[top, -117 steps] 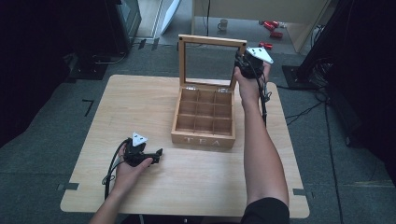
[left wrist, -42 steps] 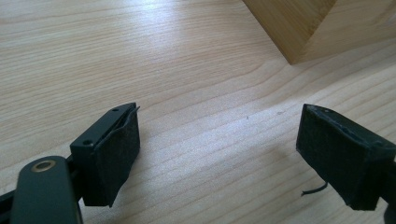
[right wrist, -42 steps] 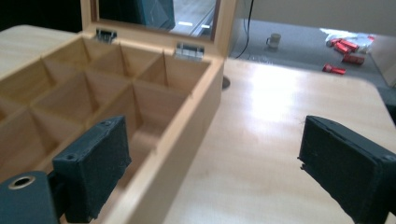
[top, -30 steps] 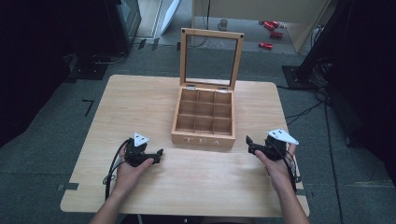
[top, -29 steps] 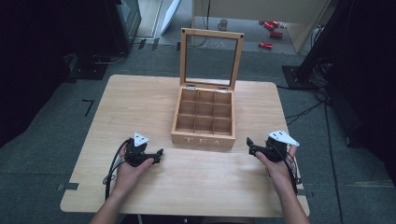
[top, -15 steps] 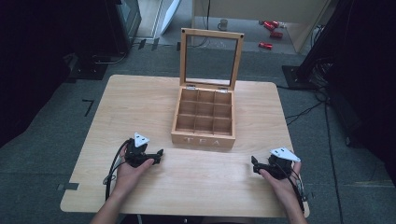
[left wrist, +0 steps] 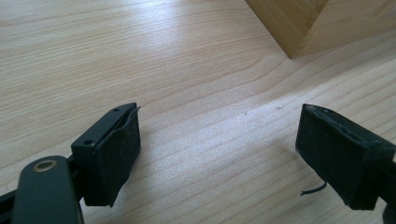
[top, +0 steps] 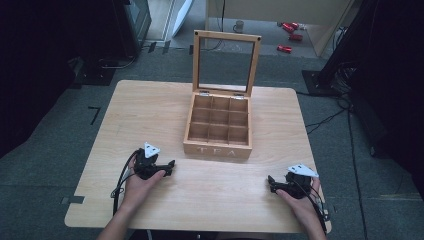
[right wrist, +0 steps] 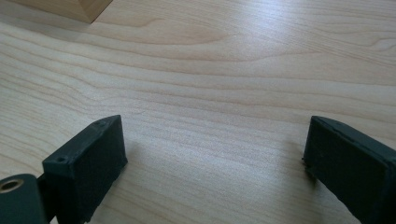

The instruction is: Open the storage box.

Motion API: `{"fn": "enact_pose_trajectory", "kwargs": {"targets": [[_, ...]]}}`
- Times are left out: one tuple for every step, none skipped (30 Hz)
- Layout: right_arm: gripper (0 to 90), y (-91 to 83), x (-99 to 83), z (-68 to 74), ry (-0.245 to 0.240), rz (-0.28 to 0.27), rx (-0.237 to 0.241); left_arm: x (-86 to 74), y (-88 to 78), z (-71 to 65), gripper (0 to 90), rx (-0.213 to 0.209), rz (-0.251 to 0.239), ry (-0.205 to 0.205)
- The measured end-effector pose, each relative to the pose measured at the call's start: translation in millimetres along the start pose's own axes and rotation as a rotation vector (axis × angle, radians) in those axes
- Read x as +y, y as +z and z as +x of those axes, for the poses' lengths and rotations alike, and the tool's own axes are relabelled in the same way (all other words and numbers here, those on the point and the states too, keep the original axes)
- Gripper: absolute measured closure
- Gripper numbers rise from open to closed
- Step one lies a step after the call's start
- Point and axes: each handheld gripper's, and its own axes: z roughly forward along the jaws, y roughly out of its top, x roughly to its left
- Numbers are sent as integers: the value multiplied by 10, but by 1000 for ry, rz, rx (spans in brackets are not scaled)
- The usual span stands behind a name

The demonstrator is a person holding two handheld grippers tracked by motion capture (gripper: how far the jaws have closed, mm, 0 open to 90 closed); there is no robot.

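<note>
Beyond the left gripper (left wrist: 217,154), tea box (left wrist: 299,23) cut off.

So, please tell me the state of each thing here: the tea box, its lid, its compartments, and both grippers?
Tea box: open, standing on the table.
Lid: raised upright, hinged at the back.
Compartments: all look empty.
Left gripper: open, holding nothing, low over the table.
Right gripper: open, holding nothing, low over the table.
</note>
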Motion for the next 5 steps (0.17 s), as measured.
{"fn": "enact_pose_trajectory", "kwargs": {"targets": [[50, 0, 0, 0, 0, 0, 0, 1, 1, -2, 145, 2, 2, 5], [50, 0, 0, 0, 0, 0, 0, 1, 1, -7, 145, 5, 4, 8], [50, 0, 0, 0, 0, 0, 0, 1, 1, -7, 145, 5, 4, 8], [50, 0, 0, 0, 0, 0, 0, -1, 2, -20, 145, 11, 5, 14], [50, 0, 0, 0, 0, 0, 0, -1, 2, -20, 144, 11, 5, 14]]}}
